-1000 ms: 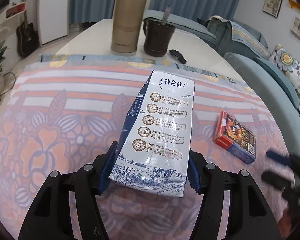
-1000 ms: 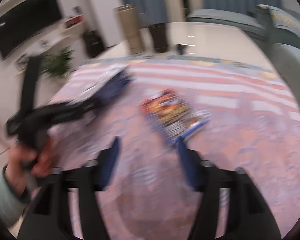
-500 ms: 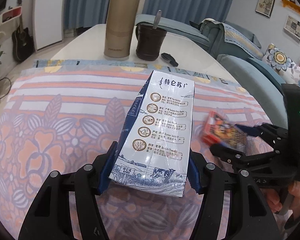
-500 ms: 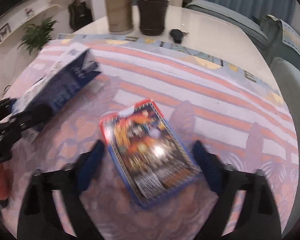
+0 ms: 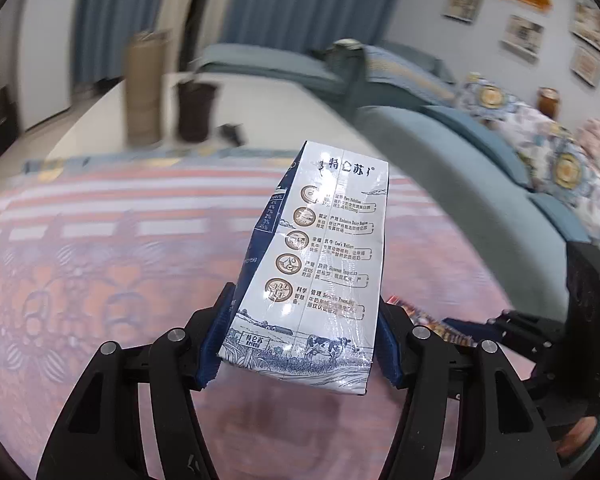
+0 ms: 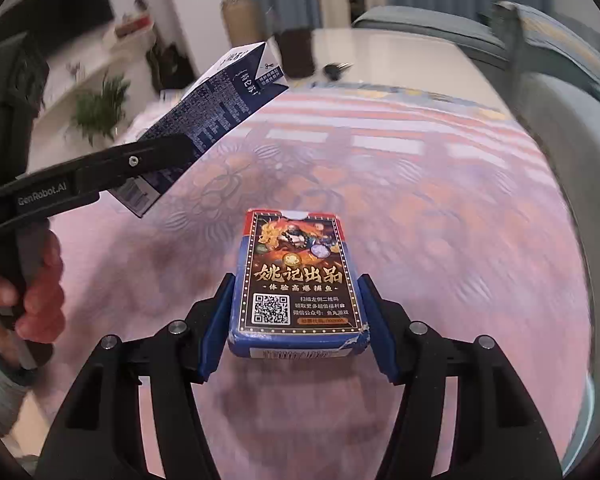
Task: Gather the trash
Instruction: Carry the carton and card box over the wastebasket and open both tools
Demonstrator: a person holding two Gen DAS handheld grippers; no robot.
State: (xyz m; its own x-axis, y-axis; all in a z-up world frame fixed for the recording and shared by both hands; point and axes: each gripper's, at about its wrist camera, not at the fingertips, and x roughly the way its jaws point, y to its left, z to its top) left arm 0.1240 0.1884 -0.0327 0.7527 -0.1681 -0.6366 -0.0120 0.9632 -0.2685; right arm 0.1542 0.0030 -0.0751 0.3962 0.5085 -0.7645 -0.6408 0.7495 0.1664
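My left gripper [image 5: 300, 344] is shut on a white and blue milk carton [image 5: 324, 264] and holds it lifted above the patterned tablecloth [image 5: 100, 280]. The carton also shows in the right wrist view [image 6: 216, 116], clamped by the left gripper's fingers [image 6: 156, 156] up in the air. My right gripper [image 6: 296, 328] is shut on a blue and red playing-card box [image 6: 296, 280] and holds it above the cloth. In the left wrist view the right gripper's body [image 5: 540, 344] sits low at the right, with an edge of the card box [image 5: 428, 320] showing.
A tan thermos [image 5: 144, 88], a dark cup [image 5: 194, 110] and a small black key fob [image 5: 230, 132] stand on the white table's far end. Blue sofas [image 5: 460, 168] run along the right side. A potted plant [image 6: 100, 108] and shelves are at the left.
The right gripper closed on the card box and lifted it. The left gripper raised the milk carton off the cloth and swung right.
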